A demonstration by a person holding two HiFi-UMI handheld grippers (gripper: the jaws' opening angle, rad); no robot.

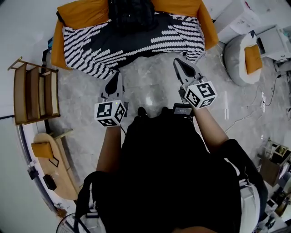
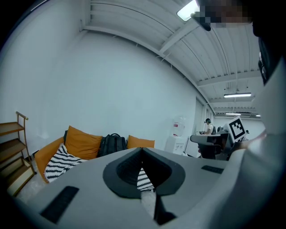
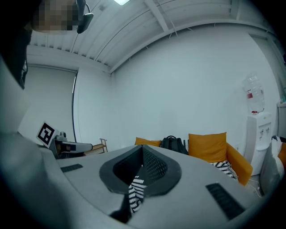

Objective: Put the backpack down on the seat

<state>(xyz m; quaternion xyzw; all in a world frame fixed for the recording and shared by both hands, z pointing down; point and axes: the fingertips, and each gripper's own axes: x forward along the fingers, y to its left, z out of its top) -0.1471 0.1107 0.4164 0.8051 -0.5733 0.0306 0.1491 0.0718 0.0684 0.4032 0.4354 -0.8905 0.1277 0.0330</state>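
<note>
Nearest, the left gripper (image 1: 115, 78) and the right gripper (image 1: 179, 66) are held out side by side over the pale marble floor (image 1: 150, 86). Each has its jaws pressed together with nothing between them. Beyond them stands an orange sofa (image 1: 57, 48) draped in a black-and-white striped blanket (image 1: 136, 40). The black backpack (image 1: 132, 13) sits upright on the seat at the sofa's back, between two orange cushions (image 1: 84, 11). A wooden shelf (image 1: 34, 93) stands beside the sofa.

On the sofa (image 1: 207, 28) the backpack (image 1: 132, 16) is cut by the head view's top edge, the left gripper (image 2: 142, 150) and right gripper (image 3: 143, 148) mask the sofa's front in their own views, and a person (image 2: 208, 126) right of the sofa is too small to detail.
</note>
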